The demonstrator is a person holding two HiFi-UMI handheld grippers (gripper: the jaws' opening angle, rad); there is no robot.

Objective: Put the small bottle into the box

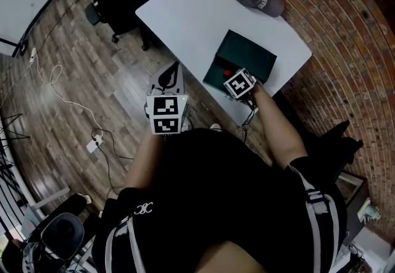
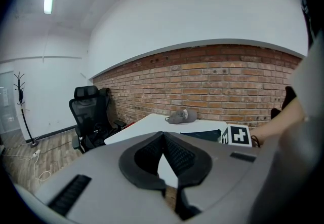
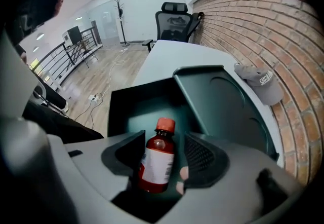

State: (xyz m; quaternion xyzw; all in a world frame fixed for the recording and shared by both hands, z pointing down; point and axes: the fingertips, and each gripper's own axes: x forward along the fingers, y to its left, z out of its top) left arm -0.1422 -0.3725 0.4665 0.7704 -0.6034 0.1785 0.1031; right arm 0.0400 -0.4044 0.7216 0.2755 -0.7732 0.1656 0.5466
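While the person stands at the near edge of the white table [image 1: 191, 12], the left gripper [image 1: 171, 80] hangs off the table's corner over the wooden floor, at about 8 o'clock from the box [image 1: 213, 71]. In the left gripper view its dark pads meet at their tips, so the left gripper [image 2: 163, 137] is closed on nothing. Only a sliver of white tabletop shows below the meeting point. A black office chair [image 2: 88, 111] stands at 9 o'clock of that view, and a grey cap [image 2: 179, 115] lies on the table at about 12 o'clock from the jaws.

Further right, the right gripper [image 1: 231, 77] reaches over the dark green box, whose lid [image 3: 223, 101] stands open toward 1 o'clock. In the right gripper view its jaws are parted. The small bottle [image 3: 157, 159], brown with an orange cap and a white label, stands between them over the box interior [image 3: 131, 111]. The bottle's side lies against the left pad, while a clear gap separates it from the right pad. Whether the bottle rests on the box floor cannot be told. The grey cap [image 3: 260, 83] lies on the table at 2 o'clock from the bottle, near the brick wall.
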